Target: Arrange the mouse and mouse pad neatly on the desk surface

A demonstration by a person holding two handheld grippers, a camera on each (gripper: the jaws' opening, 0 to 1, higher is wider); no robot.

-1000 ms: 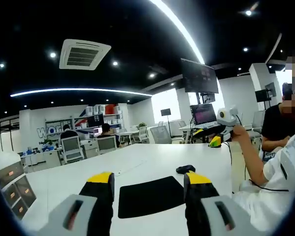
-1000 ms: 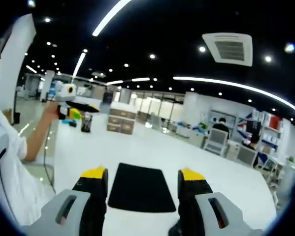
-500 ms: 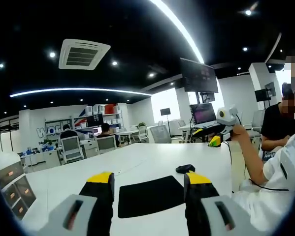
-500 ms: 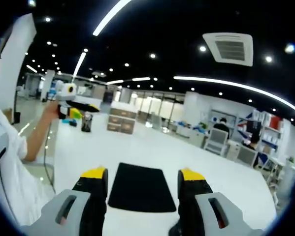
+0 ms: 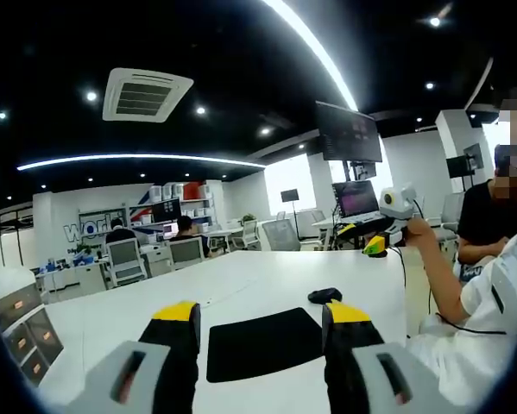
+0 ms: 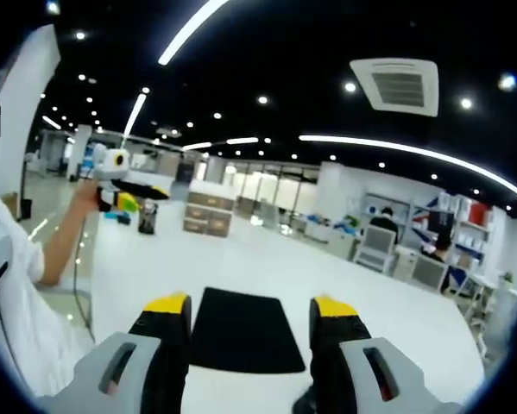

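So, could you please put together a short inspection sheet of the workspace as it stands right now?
Surface: white desk, flat and mostly bare.
Job's things: black mouse pad lies flat near the desk's front edge; black mouse sits on the desk just beyond the pad's far right corner, off the pad.
Clutter: drawer unit and a dark cup at the far end.
Grippers: left gripper and right gripper both open, held above the desk, gripping nothing.
Cables: a thin cable hangs from the raised gripper.
Surroundings: open office, chairs, seated people, ceiling lights.
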